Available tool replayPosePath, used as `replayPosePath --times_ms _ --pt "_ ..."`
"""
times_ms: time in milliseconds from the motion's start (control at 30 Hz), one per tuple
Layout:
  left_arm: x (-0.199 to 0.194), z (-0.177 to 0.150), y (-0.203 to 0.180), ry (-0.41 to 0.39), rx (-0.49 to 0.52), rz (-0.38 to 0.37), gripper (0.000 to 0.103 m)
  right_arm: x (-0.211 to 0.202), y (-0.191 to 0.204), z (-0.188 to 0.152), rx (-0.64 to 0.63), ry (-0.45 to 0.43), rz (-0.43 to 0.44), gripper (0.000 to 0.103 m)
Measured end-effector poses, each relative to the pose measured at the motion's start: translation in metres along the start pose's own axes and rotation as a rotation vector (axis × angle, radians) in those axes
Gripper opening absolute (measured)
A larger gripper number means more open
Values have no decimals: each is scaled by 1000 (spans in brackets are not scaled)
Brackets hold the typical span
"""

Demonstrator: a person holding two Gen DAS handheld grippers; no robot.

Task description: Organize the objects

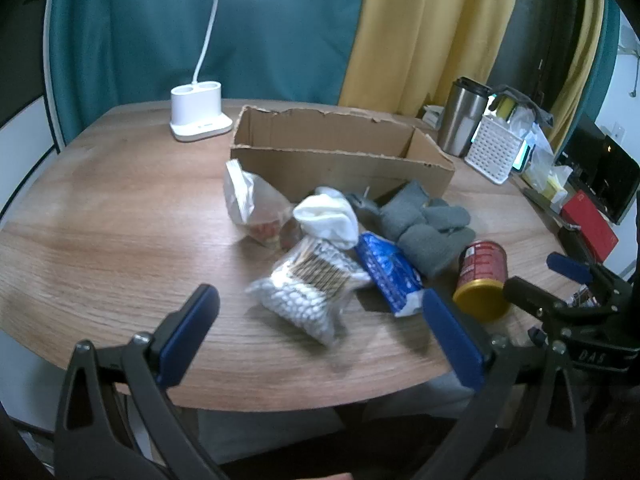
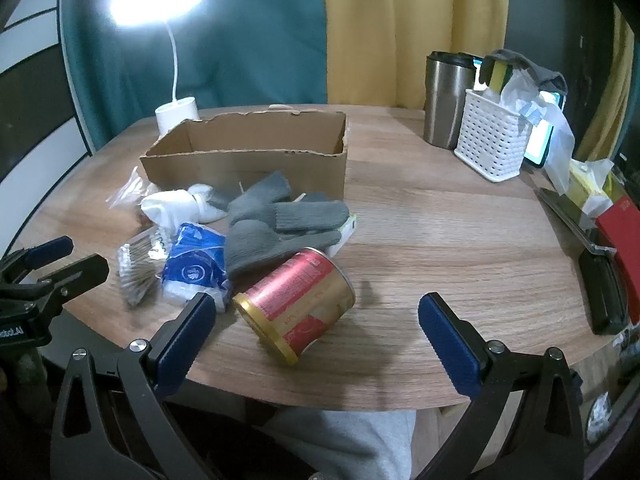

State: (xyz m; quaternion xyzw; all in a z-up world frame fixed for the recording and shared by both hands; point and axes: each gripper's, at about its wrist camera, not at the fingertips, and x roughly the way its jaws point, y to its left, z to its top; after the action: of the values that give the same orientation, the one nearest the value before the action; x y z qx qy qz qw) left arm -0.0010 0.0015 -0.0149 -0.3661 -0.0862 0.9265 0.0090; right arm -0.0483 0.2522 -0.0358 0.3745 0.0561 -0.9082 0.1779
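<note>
An open cardboard box [image 1: 340, 152] [image 2: 248, 156] stands mid-table. In front of it lies a pile: a bag of cotton swabs [image 1: 308, 288] [image 2: 136, 264], a blue tissue pack [image 1: 388, 272] [image 2: 196, 268], white socks [image 1: 328, 216] [image 2: 176, 206], grey gloves [image 1: 424, 228] [image 2: 276, 220], a clear plastic bag [image 1: 252, 204] and a red and gold can [image 1: 482, 280] [image 2: 298, 300] on its side. My left gripper [image 1: 320, 320] is open, just short of the swab bag. My right gripper [image 2: 316, 320] is open, with the can between its fingers' line.
A white desk lamp [image 1: 198, 114] stands behind the box. At the right are a steel tumbler [image 2: 446, 100], a white basket [image 2: 494, 140] with bags and sponges, a red box [image 2: 620, 240] and a black case [image 2: 604, 292]. The table's front edge is near.
</note>
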Motion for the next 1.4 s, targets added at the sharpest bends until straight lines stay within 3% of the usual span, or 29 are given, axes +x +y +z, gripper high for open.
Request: replayPosePath --times_ms 1400 --pt "18 -5 -5 26 7 6 103 10 -8 -6 -23 29 12 103"
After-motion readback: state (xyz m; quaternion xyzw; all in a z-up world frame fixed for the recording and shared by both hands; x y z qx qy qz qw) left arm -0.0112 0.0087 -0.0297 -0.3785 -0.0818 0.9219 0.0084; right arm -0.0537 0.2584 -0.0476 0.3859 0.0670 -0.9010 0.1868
